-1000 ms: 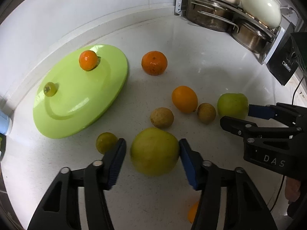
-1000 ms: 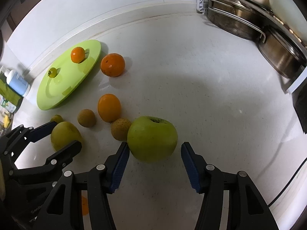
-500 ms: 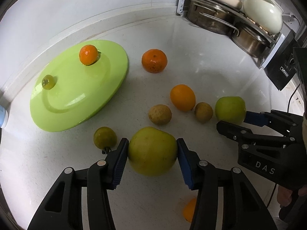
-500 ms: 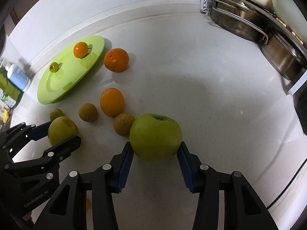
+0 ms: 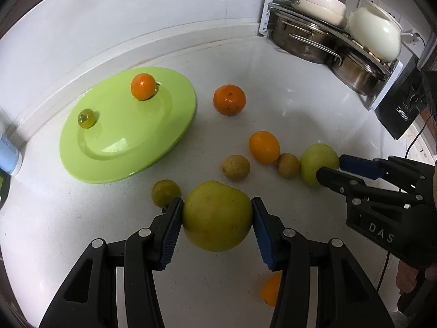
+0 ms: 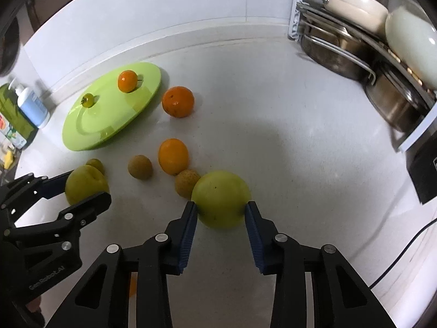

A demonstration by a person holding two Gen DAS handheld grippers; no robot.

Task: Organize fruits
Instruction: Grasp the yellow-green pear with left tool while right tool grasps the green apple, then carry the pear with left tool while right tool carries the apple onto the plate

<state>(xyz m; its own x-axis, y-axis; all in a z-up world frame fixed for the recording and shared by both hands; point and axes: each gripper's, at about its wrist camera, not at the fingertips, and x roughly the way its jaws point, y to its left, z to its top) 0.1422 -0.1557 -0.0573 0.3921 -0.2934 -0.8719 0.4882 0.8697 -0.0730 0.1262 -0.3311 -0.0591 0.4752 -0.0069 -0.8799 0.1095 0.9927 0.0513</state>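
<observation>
Left gripper (image 5: 217, 216): pads pressed on both sides of the yellow-green apple (image 5: 217, 216), low on the white tabletop (image 5: 286, 63).
Right gripper (image 6: 220, 213): jaws had just been closing; pads met the green apple (image 6: 220, 198), beside a brown fruit (image 6: 187, 181).
Middle ground: oval orange (image 6: 173, 155), second brown fruit (image 6: 139, 166), small green fruit (image 5: 166, 192).
Farther: large orange (image 5: 229, 99) just beside the green plate (image 5: 114, 147).
Plate: carried a small orange (image 5: 142, 86) and a small green tomato (image 5: 86, 119).

Orange fruit (image 5: 270, 289) near the bottom of the left wrist view: mostly hidden behind the left gripper's finger. Blue bottle (image 5: 8, 155): cut by the left edge, blurred. Small brown fruit (image 6: 187, 183): partly covered by green apple (image 6: 221, 199). Black appliance's label (image 5: 404, 110): unreadable.
</observation>
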